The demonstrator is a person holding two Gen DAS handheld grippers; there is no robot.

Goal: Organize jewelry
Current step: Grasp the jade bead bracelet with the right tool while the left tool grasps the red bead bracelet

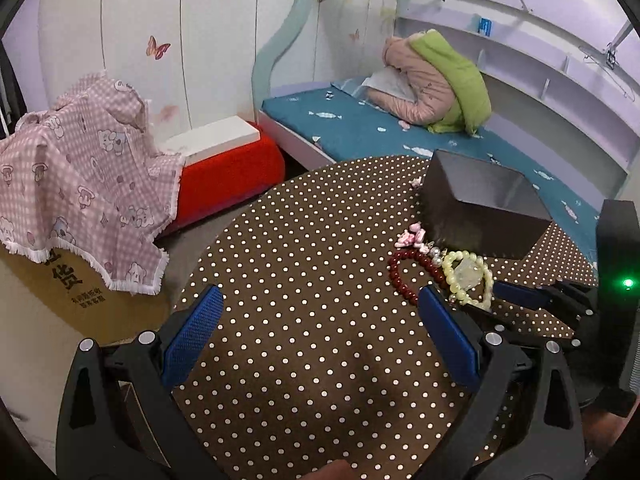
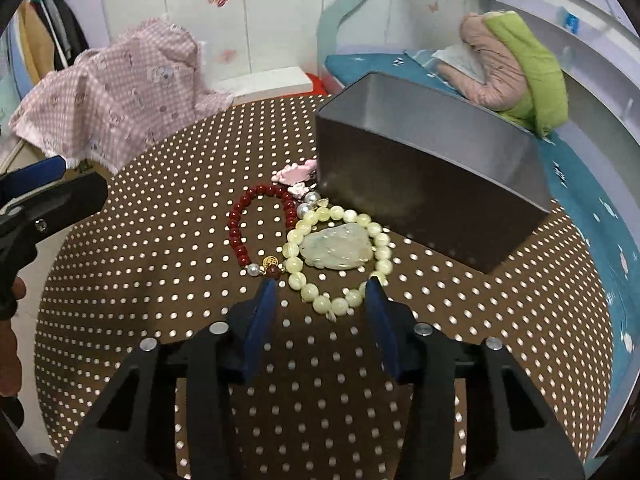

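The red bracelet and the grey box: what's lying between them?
In the right wrist view, pink flower-shaped pieces and a few pearl beads lie between the red bracelet and the grey box.

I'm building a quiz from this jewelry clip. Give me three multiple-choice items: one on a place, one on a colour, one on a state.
1. Where does the pale carved pendant lie?
A. inside the cream bead bracelet's ring
B. in the tin
C. on the bed

2. What colour is the bracelet beside the cream bead bracelet?
A. blue
B. dark red
C. black

3. How does the metal tin stand?
A. lidded
B. overturned
C. open-topped, nothing showing inside

Key: 1 A, the cream beads circle it on the dotted tablecloth. 2 B, its beads are dark red. 3 C, its bare inner walls show and no lid is on it.
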